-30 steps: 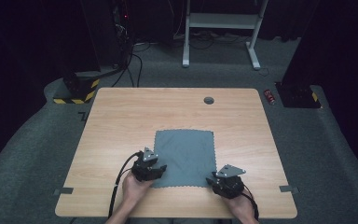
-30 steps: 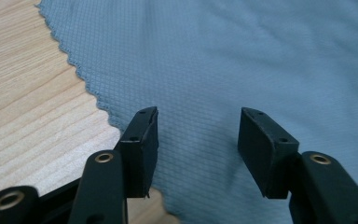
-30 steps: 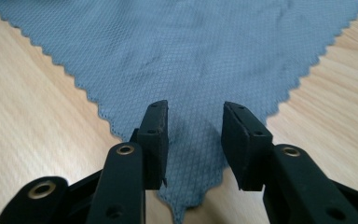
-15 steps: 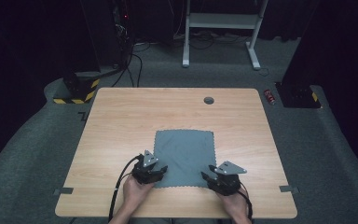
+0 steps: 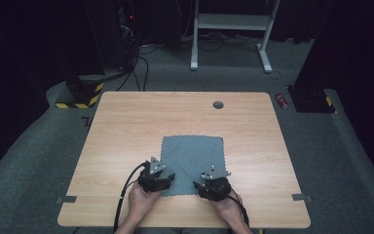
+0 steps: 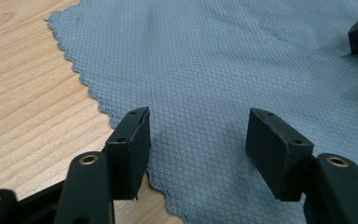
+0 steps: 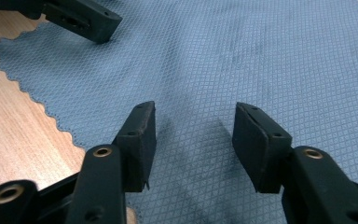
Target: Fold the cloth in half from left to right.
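Both tools, left and right, have just been opening, empty, over the cloth's near edge; next, probably pinch its corners.

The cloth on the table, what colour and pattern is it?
The cloth is blue-grey with a fine diamond weave and scalloped edge, clearest in the left gripper view.

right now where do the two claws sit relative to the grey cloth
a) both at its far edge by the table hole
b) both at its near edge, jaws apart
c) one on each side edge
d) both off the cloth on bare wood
b: in the high view the left claw and right claw sit at the near edge of the grey cloth, and each gripper view shows jaws apart over flat fabric.
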`<act>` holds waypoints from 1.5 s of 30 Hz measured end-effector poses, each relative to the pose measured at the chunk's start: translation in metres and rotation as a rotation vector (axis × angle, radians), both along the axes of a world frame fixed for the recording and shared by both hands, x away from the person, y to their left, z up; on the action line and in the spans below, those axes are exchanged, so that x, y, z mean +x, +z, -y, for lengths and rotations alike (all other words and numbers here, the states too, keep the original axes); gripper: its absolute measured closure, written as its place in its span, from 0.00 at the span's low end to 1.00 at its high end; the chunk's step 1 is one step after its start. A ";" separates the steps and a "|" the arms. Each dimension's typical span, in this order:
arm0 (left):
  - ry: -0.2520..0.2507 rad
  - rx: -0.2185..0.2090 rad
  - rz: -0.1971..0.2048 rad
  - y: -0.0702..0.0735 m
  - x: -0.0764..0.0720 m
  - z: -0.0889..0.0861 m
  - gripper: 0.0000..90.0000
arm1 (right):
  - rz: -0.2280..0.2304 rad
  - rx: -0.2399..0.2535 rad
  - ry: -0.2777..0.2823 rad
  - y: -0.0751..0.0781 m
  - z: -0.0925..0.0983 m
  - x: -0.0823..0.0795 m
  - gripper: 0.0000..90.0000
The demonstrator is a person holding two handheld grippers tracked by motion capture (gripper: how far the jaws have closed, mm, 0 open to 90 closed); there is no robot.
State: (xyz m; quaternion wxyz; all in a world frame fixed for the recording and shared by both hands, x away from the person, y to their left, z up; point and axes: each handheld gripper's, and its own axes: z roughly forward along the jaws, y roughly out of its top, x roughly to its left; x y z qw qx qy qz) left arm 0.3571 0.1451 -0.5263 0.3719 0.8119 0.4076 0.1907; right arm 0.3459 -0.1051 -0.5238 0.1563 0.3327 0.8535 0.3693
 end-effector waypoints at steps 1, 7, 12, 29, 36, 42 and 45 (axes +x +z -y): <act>-0.002 0.003 0.001 0.000 0.000 0.000 0.44 | -0.003 0.004 0.002 0.000 0.001 0.001 0.54; 0.019 -0.055 -0.036 0.002 0.004 -0.005 0.49 | 0.007 -0.003 0.009 0.000 -0.001 0.001 0.60; 0.015 -0.053 -0.048 0.014 0.017 -0.007 0.47 | 0.009 0.009 0.019 0.005 -0.007 0.000 0.63; 0.106 -0.063 -0.091 0.040 0.080 -0.024 0.50 | -0.024 0.032 0.120 0.010 -0.046 -0.001 0.71; 0.141 -0.041 -0.092 0.040 0.102 -0.021 0.51 | -0.018 0.028 0.203 0.011 -0.073 -0.004 0.76; 0.162 -0.021 -0.111 0.038 0.116 -0.021 0.50 | -0.014 0.004 0.258 0.005 -0.097 -0.008 0.76; 0.165 -0.010 -0.130 0.039 0.124 -0.019 0.50 | -0.023 0.008 0.280 0.003 -0.105 -0.012 0.76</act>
